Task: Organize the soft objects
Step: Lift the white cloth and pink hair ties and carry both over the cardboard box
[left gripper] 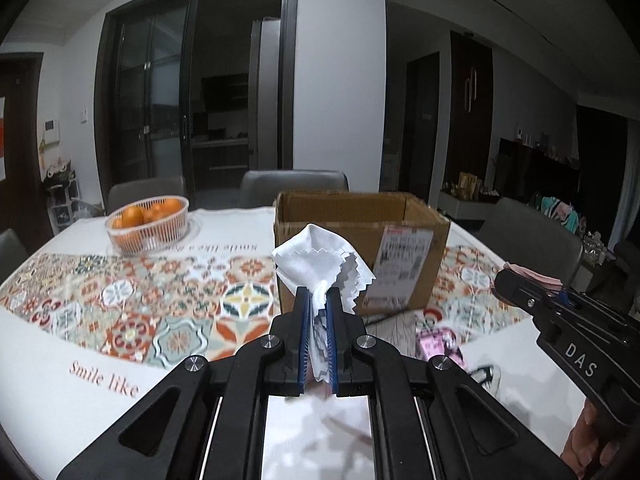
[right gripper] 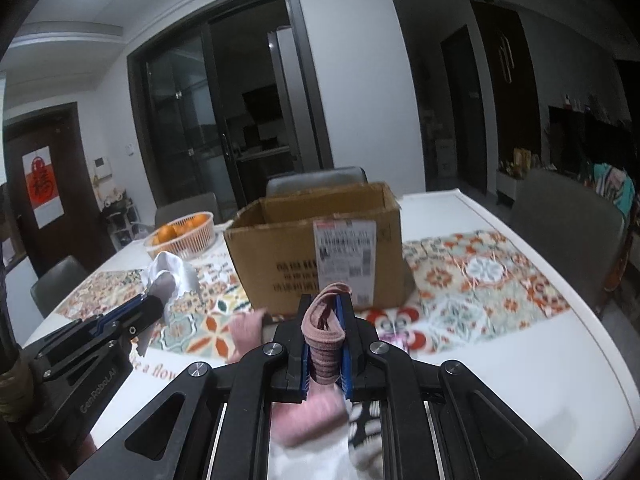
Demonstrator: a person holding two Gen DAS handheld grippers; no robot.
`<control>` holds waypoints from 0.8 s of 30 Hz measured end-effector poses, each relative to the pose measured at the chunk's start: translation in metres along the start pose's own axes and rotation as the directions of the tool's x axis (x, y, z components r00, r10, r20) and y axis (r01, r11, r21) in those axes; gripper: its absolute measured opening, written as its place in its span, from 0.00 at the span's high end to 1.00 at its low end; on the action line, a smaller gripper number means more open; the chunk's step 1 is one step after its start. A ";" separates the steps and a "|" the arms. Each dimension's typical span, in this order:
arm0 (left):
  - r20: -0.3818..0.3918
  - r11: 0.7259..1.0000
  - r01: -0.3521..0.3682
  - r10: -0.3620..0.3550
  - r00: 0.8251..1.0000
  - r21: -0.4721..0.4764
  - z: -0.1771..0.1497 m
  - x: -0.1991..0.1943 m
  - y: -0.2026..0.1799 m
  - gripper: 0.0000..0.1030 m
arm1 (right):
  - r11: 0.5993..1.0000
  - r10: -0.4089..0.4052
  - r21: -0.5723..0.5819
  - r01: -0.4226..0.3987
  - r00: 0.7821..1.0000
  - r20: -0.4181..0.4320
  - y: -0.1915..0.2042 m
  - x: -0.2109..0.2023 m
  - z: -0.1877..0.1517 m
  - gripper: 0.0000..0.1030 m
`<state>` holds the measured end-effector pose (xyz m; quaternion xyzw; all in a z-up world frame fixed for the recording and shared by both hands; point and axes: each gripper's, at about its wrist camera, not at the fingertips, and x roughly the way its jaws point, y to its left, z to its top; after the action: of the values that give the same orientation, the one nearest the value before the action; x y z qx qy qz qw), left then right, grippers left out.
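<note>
My left gripper (left gripper: 318, 300) is shut on a white cloth (left gripper: 320, 260) with zigzag edges and holds it above the table, in front of the open cardboard box (left gripper: 360, 240). My right gripper (right gripper: 325, 308) is shut on a pink ribbed sock (right gripper: 325, 340), also lifted, just in front of the box (right gripper: 320, 248). In the right wrist view the left gripper (right gripper: 154, 300) with the white cloth (right gripper: 170, 276) is at the left. In the left wrist view the right gripper (left gripper: 520, 280) shows at the right with pink fabric (left gripper: 532, 276) at its tip.
A white basket of oranges (left gripper: 148, 224) stands at the back left of the table with the patterned cloth (left gripper: 120, 308). More soft items, pink and black-and-white (right gripper: 360, 428), lie below the right gripper. Grey chairs (left gripper: 294, 188) surround the table.
</note>
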<state>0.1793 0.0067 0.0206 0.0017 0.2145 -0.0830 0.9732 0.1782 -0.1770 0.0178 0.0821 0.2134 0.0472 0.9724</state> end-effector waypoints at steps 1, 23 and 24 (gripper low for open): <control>0.008 1.000 0.003 -0.003 1.000 0.001 0.005 0.002 0.000 0.91 | 1.000 0.004 -0.006 -0.004 1.000 0.006 0.000 0.003 0.005 0.88; 0.107 0.997 -0.009 0.001 0.994 0.071 0.088 0.071 -0.003 0.91 | 0.997 0.027 -0.070 -0.025 0.999 0.026 -0.001 0.083 0.095 0.88; 0.104 0.997 -0.009 0.001 0.995 0.073 0.091 0.077 -0.003 0.91 | 0.997 0.025 -0.073 -0.024 0.999 0.024 -0.001 0.087 0.098 0.88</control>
<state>0.2854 -0.0118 0.0716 0.0336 0.1604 -0.0885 0.9825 0.2982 -0.1805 0.0701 0.0497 0.1986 0.0658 0.9766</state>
